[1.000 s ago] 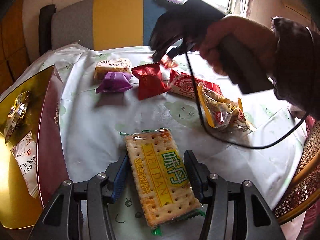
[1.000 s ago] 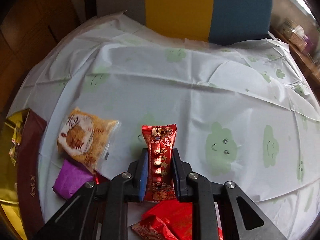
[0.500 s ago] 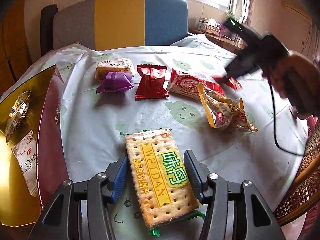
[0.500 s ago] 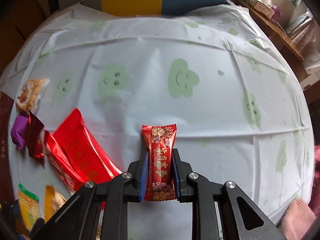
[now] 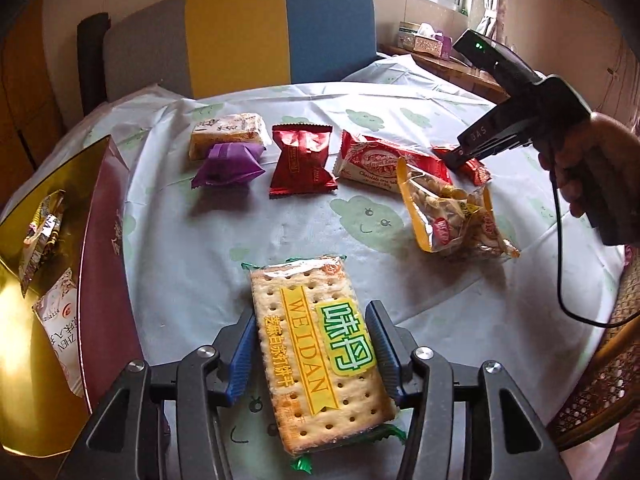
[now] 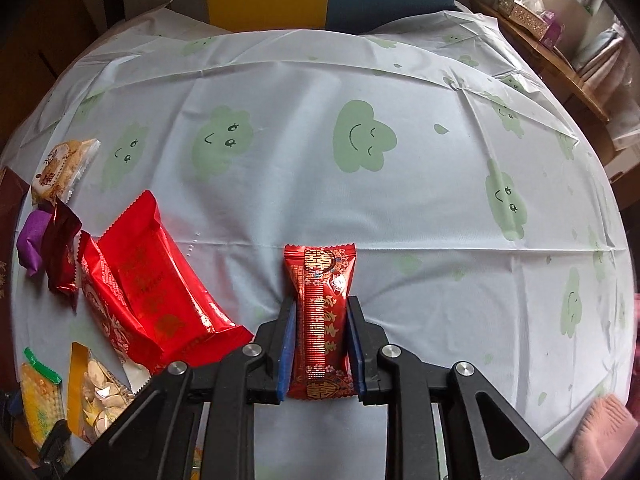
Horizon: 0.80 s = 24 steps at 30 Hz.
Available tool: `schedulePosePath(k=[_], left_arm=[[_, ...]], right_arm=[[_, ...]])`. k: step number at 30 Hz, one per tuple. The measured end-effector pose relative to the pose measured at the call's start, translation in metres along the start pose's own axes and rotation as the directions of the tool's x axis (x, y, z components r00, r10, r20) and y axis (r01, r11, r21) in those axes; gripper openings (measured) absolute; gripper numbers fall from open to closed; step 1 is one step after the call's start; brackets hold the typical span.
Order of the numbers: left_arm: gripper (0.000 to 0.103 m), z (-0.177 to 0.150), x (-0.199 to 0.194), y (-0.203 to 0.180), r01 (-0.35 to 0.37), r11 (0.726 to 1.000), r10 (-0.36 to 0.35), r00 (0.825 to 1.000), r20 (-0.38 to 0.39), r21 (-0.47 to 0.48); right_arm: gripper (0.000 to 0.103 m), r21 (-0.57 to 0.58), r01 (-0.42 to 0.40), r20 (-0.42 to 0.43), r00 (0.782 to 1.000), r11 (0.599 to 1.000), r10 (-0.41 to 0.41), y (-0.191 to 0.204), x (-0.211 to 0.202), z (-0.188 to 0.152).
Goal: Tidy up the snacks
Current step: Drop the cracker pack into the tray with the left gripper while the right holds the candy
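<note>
Red candy packet (image 6: 320, 320) stays clamped in right tongs (image 6: 321, 344); left tongs (image 5: 312, 360) are closing around cracker packet (image 5: 320, 352), contact unclear.

Gold box (image 5: 24, 216) at left: cut by frame edge, far wall unseen; packets inside partly hidden by maroon wall (image 5: 104, 272).

Cracker pack (image 5: 320, 348): near end overlapped by left gripper (image 5: 314, 350) body; pad contact on right side hard to tell.

Small red packet (image 5: 476, 170) beyond peanut bag (image 5: 452, 216): mostly hidden behind right gripper (image 5: 460, 158) tip.

Right wrist view: cracker pack and peanut bag cut by lower-left edge. Purple candy (image 6: 30, 240) half covered by dark-red wrapper (image 6: 60, 248). Pink cloth (image 6: 604, 432) at lower right cropped, unidentifiable.

Print on wrappers mostly too small to read.
</note>
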State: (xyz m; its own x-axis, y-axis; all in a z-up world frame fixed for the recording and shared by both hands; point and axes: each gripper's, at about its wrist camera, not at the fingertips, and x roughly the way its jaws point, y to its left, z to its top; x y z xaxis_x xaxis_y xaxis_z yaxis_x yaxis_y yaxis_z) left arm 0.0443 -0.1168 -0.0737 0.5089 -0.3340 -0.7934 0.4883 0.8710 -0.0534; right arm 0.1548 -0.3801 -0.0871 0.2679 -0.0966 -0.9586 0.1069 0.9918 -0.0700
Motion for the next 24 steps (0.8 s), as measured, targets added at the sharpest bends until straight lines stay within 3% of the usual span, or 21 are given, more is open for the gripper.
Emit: schedulePosePath(k=[3, 7, 11, 14, 18, 24], left_arm=[[0.052, 0.002, -0.009, 0.001, 0.035, 0.999, -0.035, 0.999, -0.002, -0.022], [0.052, 0.014, -0.043, 0.010, 0.092, 0.994, -0.087, 0.994, 0.072, -0.061], [0.052, 0.029, -0.072, 0.047, 0.081, 0.980, -0.060, 0.991, 0.117, -0.180], [0.052, 0.037, -0.086, 0.093, 0.065, 0.947, -0.024, 0.991, 0.133, -0.314], [0.052, 0.040, -0.083, 0.154, 0.019, 0.892, 0.025, 0.996, 0.091, -0.451], [0.052, 0.045, -0.058, 0.201, -0.026, 0.861, 0.049, 0.998, 0.032, -0.508]], right_arm=[[0.025, -0.031, 0.023, 0.006, 1.000, 0.999, -0.023, 0.008, -0.001, -0.003], [0.025, -0.047, 0.038, 0.010, 0.999, 0.998, -0.037, 0.018, -0.005, -0.004], [0.025, -0.055, 0.041, 0.010, 0.999, 0.998, -0.041, 0.021, -0.005, -0.004], [0.025, -0.064, 0.046, 0.012, 0.999, 0.997, -0.046, 0.024, -0.006, -0.004], [0.025, -0.075, 0.055, 0.014, 0.998, 0.996, -0.054, 0.026, -0.008, -0.004], [0.025, -0.089, 0.064, 0.015, 0.998, 0.994, -0.062, 0.031, -0.009, -0.004]])
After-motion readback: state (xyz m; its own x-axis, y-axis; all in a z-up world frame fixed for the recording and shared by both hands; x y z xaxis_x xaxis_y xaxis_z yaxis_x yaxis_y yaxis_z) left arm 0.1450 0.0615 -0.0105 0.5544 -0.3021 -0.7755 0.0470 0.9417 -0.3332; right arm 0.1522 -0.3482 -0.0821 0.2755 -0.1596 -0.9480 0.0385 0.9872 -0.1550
